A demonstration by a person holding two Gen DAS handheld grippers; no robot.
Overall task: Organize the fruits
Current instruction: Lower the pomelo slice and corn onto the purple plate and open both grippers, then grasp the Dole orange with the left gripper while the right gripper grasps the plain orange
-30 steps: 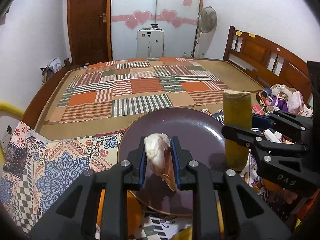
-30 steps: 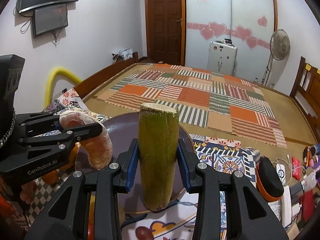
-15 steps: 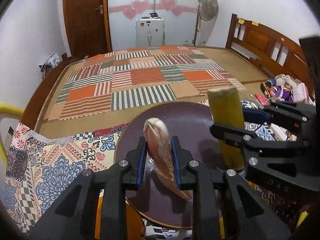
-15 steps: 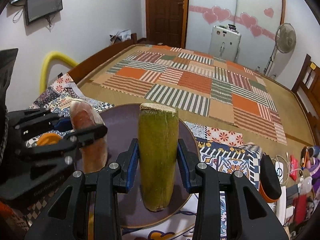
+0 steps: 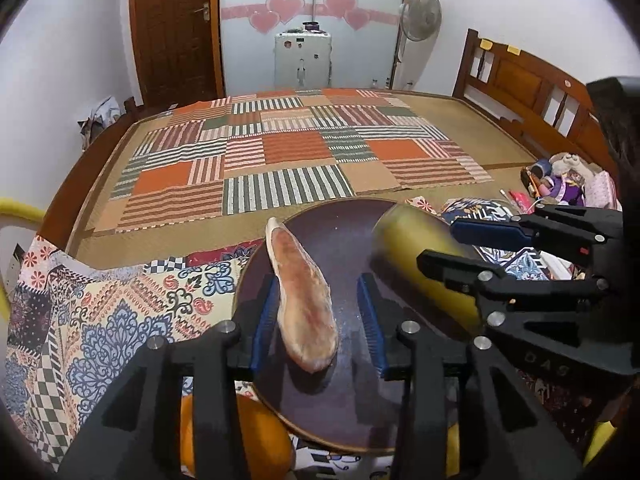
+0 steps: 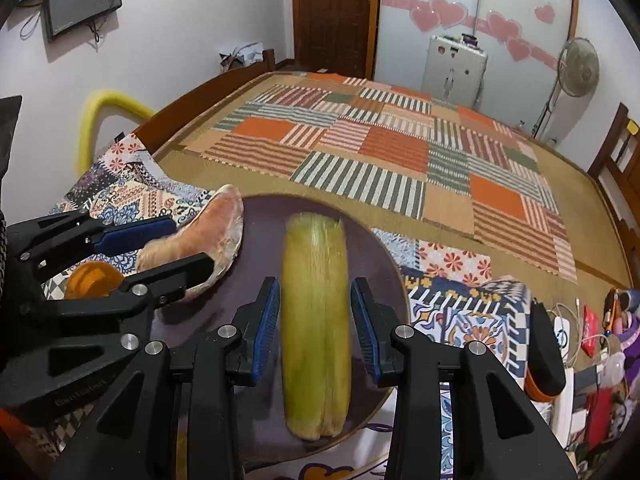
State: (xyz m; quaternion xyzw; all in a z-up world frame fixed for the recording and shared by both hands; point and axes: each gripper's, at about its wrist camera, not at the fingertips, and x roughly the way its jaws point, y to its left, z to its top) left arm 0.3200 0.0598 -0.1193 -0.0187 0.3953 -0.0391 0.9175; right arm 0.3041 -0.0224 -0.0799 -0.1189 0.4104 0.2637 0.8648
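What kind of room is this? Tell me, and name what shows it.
Most likely a bedroom in a home. A wide bed with a wooden headboard and a striped patchwork mat fills the room, a wall-mounted television faces it, and a standing fan stands in the corner.

Round dark-brown plate [image 5: 340,236]: rests on the patterned patchwork cloth [image 5: 100,320] at the bed's near end. On the plate, left part: pinkish tapered peeled fruit piece [image 5: 304,304]. On the plate, right of it: yellow-green husked corn cob [image 6: 316,320]. Orange round fruit [image 5: 256,436]: beside the plate's near-left rim. Striped patchwork mat [image 5: 288,160]: behind the plate.
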